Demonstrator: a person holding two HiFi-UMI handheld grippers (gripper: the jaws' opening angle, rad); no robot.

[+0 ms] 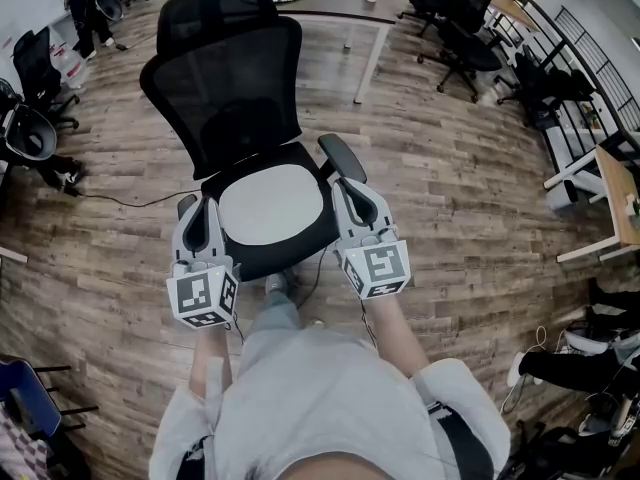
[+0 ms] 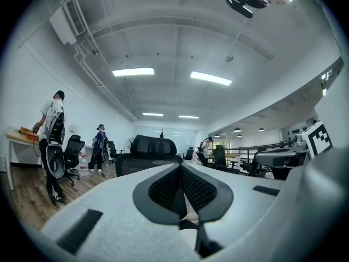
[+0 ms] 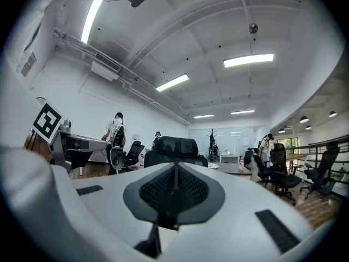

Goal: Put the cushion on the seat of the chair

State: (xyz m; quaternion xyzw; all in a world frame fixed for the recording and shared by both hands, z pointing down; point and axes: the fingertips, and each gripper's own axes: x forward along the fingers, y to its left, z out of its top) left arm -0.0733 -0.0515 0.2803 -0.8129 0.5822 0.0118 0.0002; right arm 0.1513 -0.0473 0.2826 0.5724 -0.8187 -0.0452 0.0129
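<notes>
Cushion [image 1: 271, 204] is lying centred on the chair seat [image 1: 290, 252]; left gripper [image 1: 197, 208] and right gripper [image 1: 352, 196], claws pressed together and empty, should retreat without nudging it.

The floor [image 1: 470, 198] is made of brown wood planks, and a thin black cable [image 1: 130, 203] lies on it; a grey table [image 1: 330, 3] with white legs stands at the far side; black office chairs [image 1: 460, 28] sit near a dark railing [image 1: 590, 38]; a wooden desk [image 1: 615, 193] is at the right edge; the wall [image 2: 27, 91] and ceiling [image 2: 180, 31] are white; long lights [image 2: 133, 71] shine overhead.
</notes>
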